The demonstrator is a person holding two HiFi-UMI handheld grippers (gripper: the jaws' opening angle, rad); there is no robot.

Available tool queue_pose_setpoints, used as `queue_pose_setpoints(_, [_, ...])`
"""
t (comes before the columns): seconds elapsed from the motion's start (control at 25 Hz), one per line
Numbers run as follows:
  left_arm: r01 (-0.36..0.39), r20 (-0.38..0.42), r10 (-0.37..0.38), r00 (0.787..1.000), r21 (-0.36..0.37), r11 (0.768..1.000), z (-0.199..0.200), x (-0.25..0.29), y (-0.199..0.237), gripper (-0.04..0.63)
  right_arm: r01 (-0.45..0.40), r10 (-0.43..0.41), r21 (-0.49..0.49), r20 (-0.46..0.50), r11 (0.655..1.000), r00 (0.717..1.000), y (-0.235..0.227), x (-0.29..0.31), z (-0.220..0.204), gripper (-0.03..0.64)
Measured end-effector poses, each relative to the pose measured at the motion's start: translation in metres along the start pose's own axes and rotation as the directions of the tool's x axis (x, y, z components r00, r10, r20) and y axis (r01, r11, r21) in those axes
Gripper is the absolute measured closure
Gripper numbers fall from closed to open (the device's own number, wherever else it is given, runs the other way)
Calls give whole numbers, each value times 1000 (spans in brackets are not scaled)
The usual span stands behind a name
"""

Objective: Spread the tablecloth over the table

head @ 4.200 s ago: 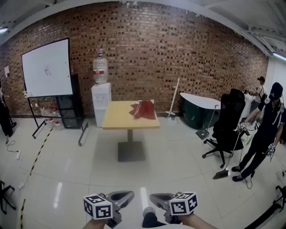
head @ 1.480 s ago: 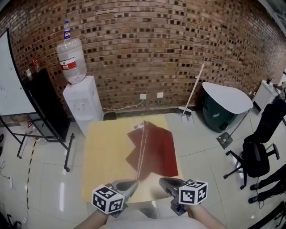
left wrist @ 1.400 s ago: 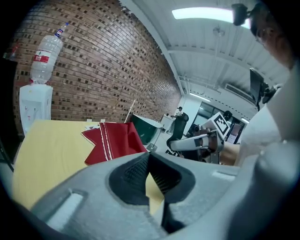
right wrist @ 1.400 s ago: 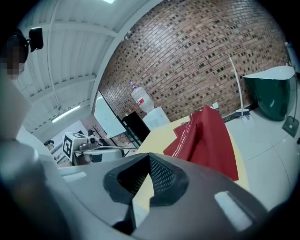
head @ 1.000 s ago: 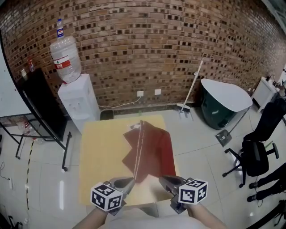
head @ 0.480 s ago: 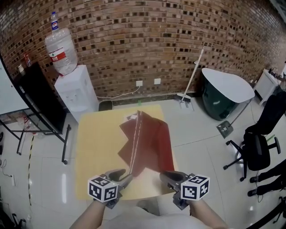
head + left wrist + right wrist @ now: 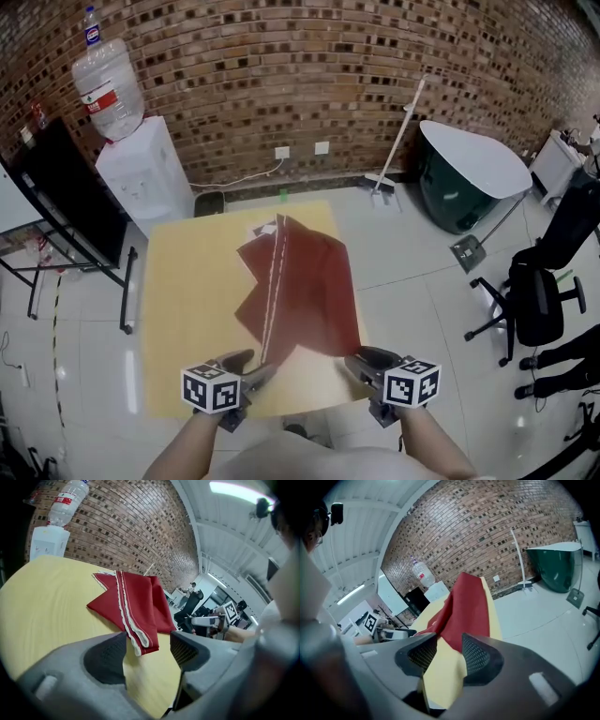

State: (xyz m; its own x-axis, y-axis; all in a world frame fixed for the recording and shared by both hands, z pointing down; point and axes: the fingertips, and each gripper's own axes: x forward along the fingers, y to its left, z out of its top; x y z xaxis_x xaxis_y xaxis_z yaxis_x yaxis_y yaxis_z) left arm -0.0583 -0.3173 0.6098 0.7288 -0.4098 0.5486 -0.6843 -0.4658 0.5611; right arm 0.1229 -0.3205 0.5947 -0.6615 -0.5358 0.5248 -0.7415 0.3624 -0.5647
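On table (image 7: 178, 309), right half, reaching toward near edge: red tablecloth (image 7: 300, 291), folded. Likely soft, light, limp; take it at the near trimmed hem corners. Left gripper (image 7: 251, 366) and right gripper (image 7: 361, 361) have just been opening, jaws apart, gripping nothing; cloth lies just ahead.

The person is holding the left gripper (image 7: 255, 364) at about 7 o'clock in the head view and the right gripper (image 7: 356, 364) at about 5 o'clock. Both are tilting downward and angling inward, the left toward 1 o'clock, the right toward 11. The left forearm (image 7: 183, 450) and right forearm (image 7: 431, 448) are reaching in from the bottom edge. Each gripper's jaws have just been opening and are standing apart, pinching nothing, the left pair wider.
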Motion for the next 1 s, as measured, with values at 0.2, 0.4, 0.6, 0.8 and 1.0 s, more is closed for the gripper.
queue_pose_setpoints(0.2, [23, -22, -25, 999, -48, 999, -10, 15, 6, 307, 121, -122, -40, -24, 992, 992, -36, 7, -11, 429])
queue_pose_setpoints(0.4, [16, -15, -17, 1000, -62, 998, -14, 27, 13, 308, 164, -173, -95, -93, 982, 981, -51, 19, -25, 407])
queue_pose_setpoints(0.6, [39, -14, -40, 999, -76, 996, -14, 33, 11, 310, 180, -193, -119, -116, 977, 974, -56, 26, -25, 405])
queue_pose_setpoints(0.8, [39, -20, -41, 999, -72, 997, -15, 37, 8, 349, 207, -234, -151, -191, 967, 953, -62, 30, -32, 411])
queue_pose_setpoints(1.0, [0, -14, -2, 1000, -93, 996, -17, 35, 12, 449, 260, -297, -181, -220, 948, 929, -68, 33, -32, 475])
